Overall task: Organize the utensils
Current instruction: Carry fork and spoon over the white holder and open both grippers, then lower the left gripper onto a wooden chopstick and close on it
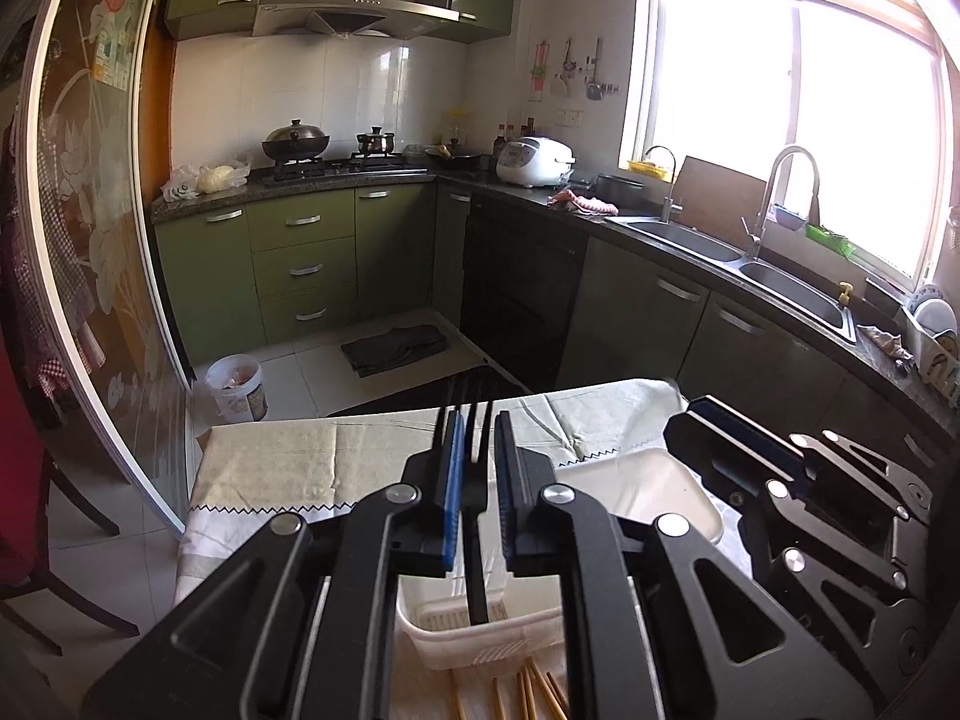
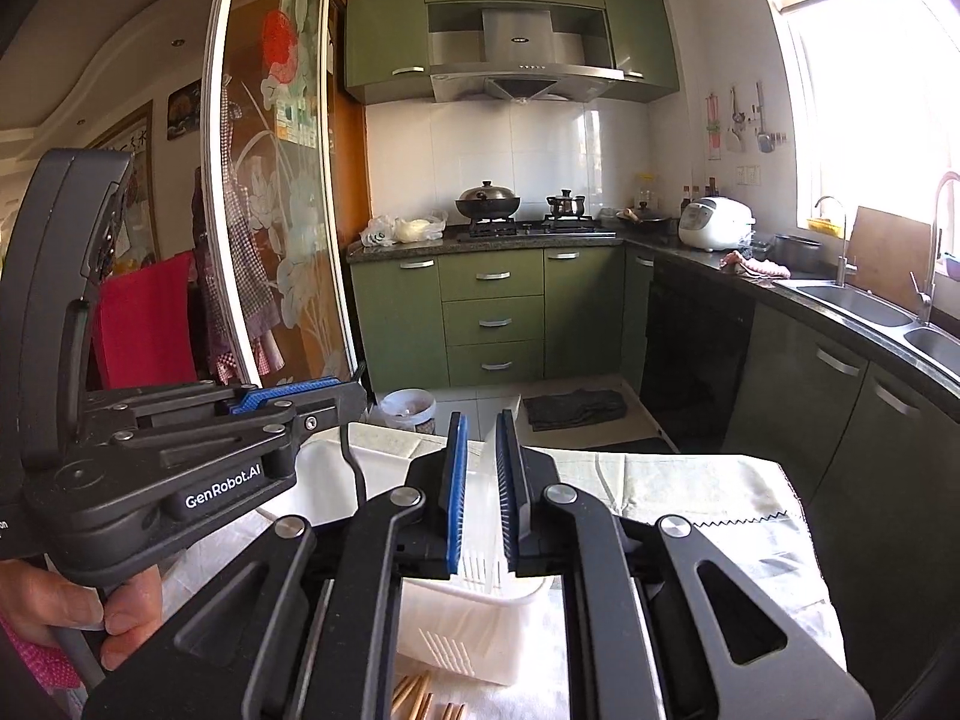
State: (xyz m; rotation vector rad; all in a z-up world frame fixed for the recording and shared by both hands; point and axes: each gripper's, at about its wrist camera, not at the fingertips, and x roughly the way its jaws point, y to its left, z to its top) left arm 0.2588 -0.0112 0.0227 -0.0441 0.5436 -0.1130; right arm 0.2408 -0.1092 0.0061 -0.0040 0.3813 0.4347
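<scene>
L gripper [image 1: 478,498]: jaws barely apart, black fork [image 1: 474,480] loose between, handle down in white basket [image 1: 480,630], ready to drop.
R gripper [image 2: 480,492]: narrow gap, empty, over basket.
Chopsticks [image 1: 528,690]: on table, unsorted.

Green cabinets [image 2: 492,300], white basket [image 1: 480,630]

A black fork [image 1: 474,480] stands between blue pads [image 1: 453,480]; the pale cloth [image 1: 270,468] carries a black zigzag hem, tan chopsticks [image 1: 534,696] at 6 o'clock.

left gripper [image 1: 478,468] — black, blue ribbed pads [image 1: 454,480] | silver rivets | white "GenRobot.AI" | pink sleeve [image 2: 36,657]
</scene>
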